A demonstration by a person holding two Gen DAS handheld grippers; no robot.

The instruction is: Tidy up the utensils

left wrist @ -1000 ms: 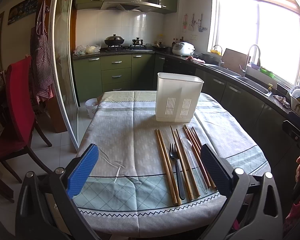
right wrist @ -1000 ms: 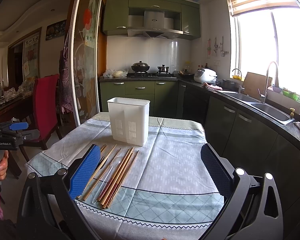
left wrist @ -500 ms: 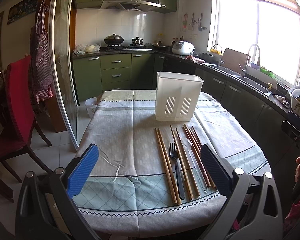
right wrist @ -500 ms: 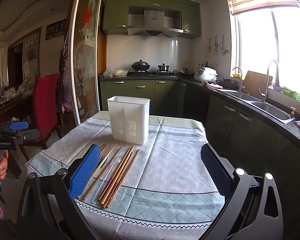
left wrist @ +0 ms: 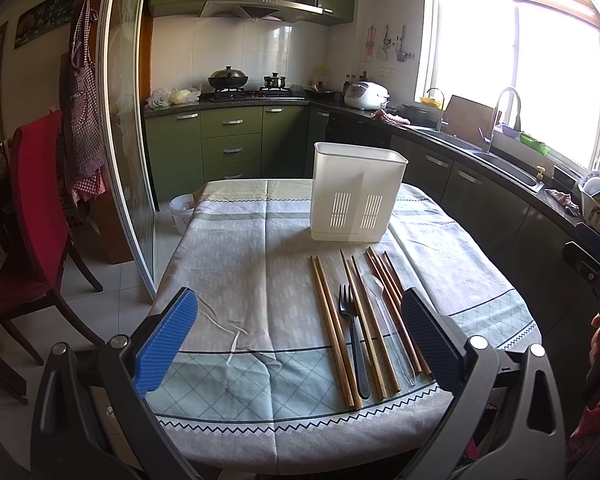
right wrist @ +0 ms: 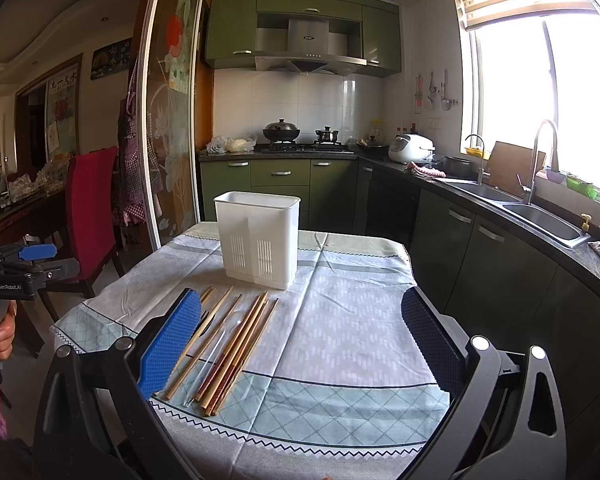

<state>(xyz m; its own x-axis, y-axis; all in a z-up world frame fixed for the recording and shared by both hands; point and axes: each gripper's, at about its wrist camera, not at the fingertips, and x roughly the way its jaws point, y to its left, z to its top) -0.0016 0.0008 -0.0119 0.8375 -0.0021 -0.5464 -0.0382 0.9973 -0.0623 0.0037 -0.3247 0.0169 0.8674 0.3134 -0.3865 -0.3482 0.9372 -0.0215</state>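
I have both grippers held above the near edge of the bench (left wrist: 236,264), which is covered with a patterned cloth. My left gripper (left wrist: 300,344) has its fingers (left wrist: 166,346) spread wide with nothing between them, and my right gripper (right wrist: 300,344) is the same, fingers (right wrist: 172,344) fully apart and empty.

The utensils lie in a row on the cloth, side by side and roughly parallel, pointing away from me toward the white utensil holder (left wrist: 356,192). From the left wrist view I see a pair of light wooden chopsticks (left wrist: 334,328) on the left of the row, then a dark fork (left wrist: 354,336) with its tines toward the holder, more wooden chopsticks (left wrist: 366,320), a clear spoon (left wrist: 384,320) that is hard to make out, and reddish-brown chopsticks (left wrist: 396,308) on the right, partly behind my right-hand finger pad.

The holder stands upright just beyond the far ends of the utensils, slotted vents facing me. I cannot see into it.

In the right wrist view, a hand (right wrist: 2,332) grips the other gripper's handle at the left edge.
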